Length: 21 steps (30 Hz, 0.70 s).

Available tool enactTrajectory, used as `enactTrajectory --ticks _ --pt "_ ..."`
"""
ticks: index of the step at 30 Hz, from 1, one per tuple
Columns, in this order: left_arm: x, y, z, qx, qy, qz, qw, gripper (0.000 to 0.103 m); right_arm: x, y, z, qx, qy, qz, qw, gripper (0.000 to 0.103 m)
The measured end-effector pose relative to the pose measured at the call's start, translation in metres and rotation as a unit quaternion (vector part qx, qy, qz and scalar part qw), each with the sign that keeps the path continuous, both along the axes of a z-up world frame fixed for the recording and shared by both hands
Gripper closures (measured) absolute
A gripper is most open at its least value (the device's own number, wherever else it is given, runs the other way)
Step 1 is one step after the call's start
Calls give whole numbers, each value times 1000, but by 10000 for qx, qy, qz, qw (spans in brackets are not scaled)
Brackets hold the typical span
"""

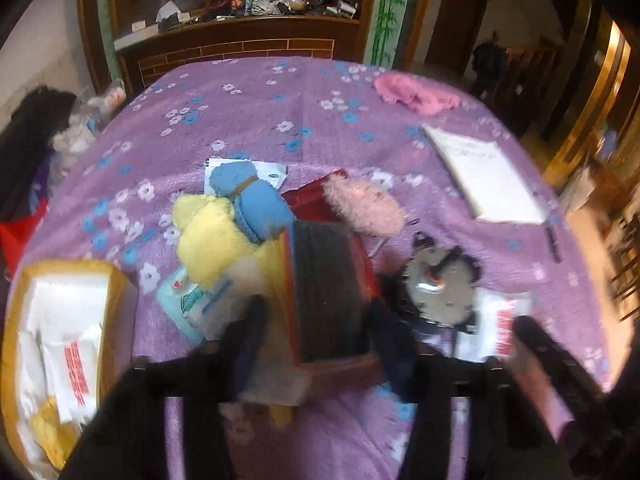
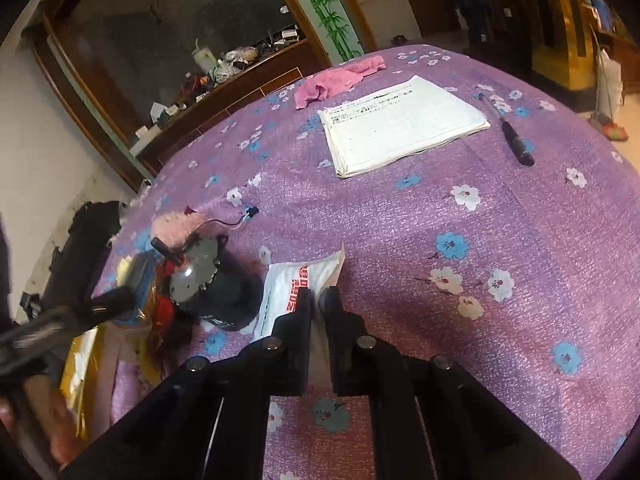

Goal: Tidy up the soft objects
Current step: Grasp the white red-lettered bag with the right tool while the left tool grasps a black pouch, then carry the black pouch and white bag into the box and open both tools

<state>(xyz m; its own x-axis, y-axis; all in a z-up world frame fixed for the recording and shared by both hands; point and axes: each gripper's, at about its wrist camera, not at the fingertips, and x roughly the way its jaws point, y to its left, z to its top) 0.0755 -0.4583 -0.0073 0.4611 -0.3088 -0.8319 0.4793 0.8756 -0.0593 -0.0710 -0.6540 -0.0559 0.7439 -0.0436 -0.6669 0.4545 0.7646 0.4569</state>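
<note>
On the purple flowered bedspread lie a yellow plush (image 1: 208, 236), a blue plush (image 1: 252, 200), a pink fluffy plush (image 1: 364, 206) and a pink cloth (image 1: 416, 92) at the far side. My left gripper (image 1: 316, 320) has its fingers wide apart around a red box with a dark inside (image 1: 328, 292); whether it grips is unclear. My right gripper (image 2: 318, 300) is shut on a white plastic packet with red print (image 2: 296, 284), which lies on the bedspread. The pink cloth (image 2: 332, 82) and pink plush (image 2: 176, 226) also show in the right wrist view.
A yellow box (image 1: 60, 280) with white packets stands at the left. A round grey motor (image 2: 208, 276) sits beside the packet. A white paper pad (image 2: 400, 124) and a black pen (image 2: 516, 140) lie farther off. A wipes pack (image 1: 192, 300) lies under the plush.
</note>
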Motion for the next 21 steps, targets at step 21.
enactTrajectory --ticks 21 --pt "-93 165 32 -2397 616 278 9685 68 -17 18 28 -82 -1114 400 9929 96"
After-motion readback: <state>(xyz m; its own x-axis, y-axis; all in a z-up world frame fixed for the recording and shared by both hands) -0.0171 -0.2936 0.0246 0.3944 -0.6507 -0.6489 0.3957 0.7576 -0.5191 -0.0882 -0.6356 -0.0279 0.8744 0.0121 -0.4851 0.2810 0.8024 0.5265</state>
